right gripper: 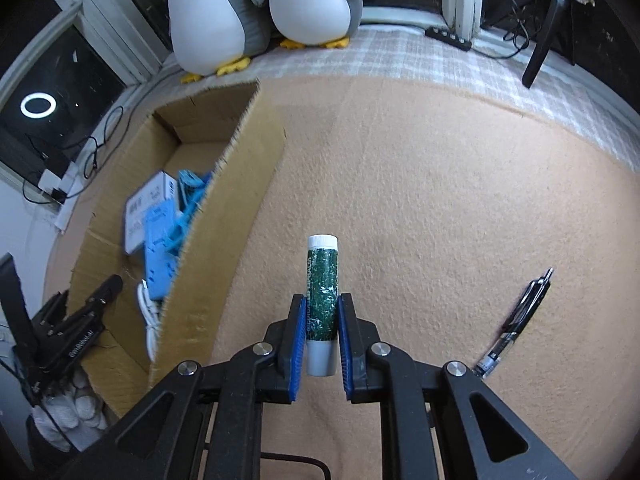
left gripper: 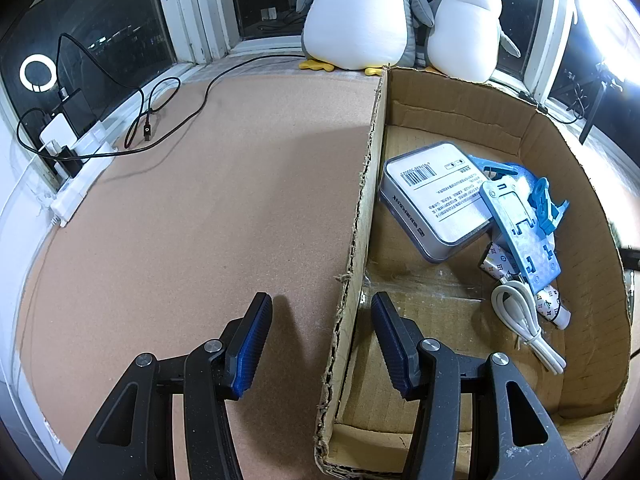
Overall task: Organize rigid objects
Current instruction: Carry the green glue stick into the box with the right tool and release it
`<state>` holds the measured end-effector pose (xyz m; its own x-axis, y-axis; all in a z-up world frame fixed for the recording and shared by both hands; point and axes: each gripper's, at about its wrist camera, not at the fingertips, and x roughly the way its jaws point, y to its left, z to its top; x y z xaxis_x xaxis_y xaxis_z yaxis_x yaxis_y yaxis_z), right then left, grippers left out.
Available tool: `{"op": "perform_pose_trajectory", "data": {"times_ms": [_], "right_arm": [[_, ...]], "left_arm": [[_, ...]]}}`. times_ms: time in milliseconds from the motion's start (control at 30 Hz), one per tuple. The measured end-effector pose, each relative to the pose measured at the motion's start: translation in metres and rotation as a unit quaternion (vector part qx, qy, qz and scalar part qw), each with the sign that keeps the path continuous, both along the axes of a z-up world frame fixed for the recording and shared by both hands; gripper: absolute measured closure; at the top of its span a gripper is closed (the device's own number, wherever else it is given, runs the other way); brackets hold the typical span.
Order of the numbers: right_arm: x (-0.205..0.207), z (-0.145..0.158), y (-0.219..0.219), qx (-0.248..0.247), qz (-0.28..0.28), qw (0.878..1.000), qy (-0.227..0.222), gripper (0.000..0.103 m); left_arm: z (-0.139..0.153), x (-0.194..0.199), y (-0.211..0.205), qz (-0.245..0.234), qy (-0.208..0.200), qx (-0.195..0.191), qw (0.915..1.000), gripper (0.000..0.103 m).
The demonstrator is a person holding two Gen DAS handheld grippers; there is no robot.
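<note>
My right gripper (right gripper: 322,316) had its jaws clamped on a green tube (right gripper: 321,300), above the bench (right gripper: 440,200). My left gripper (left gripper: 322,336) stood part open, empty, astride the box (left gripper: 352,280) wall.

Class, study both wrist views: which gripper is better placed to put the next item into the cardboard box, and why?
The right. The right gripper is already shut on the green tube, beside the cardboard box. The left gripper holds nothing, its open jaws straddling the box wall.
</note>
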<state>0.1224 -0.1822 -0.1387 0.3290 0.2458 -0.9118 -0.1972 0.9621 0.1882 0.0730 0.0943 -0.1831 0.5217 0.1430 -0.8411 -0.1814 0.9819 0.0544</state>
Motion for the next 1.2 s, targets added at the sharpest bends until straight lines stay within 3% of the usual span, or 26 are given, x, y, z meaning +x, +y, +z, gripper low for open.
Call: {"op": "perform_pose_trajectory", "data": {"times_ms": [233,467,733,1200], "right_arm": [[0.009,0.041,0.022,0.006,0.02,0.998,-0.055,0.089],[0.021,0.062,0.07,0.0,0.059,0.994,-0.09,0.089],[0.032,0.057,0.106,-0.002,0.086,0.992,-0.091,0.089],[0.043,0.033,0.124,-0.02,0.095,0.993,-0.072,0.088]], "left_arm": [[0.0,0.0,0.0,0.0,0.0,0.001,1.0,0.047],[0.0,0.0,0.0,0.0,0.001,0.002,1.0,0.047],[0.0,0.0,0.0,-0.001,0.001,0.002,1.0,0.047],[0.0,0.0,0.0,-0.001,0.001,0.001,1.0,0.047]]}}
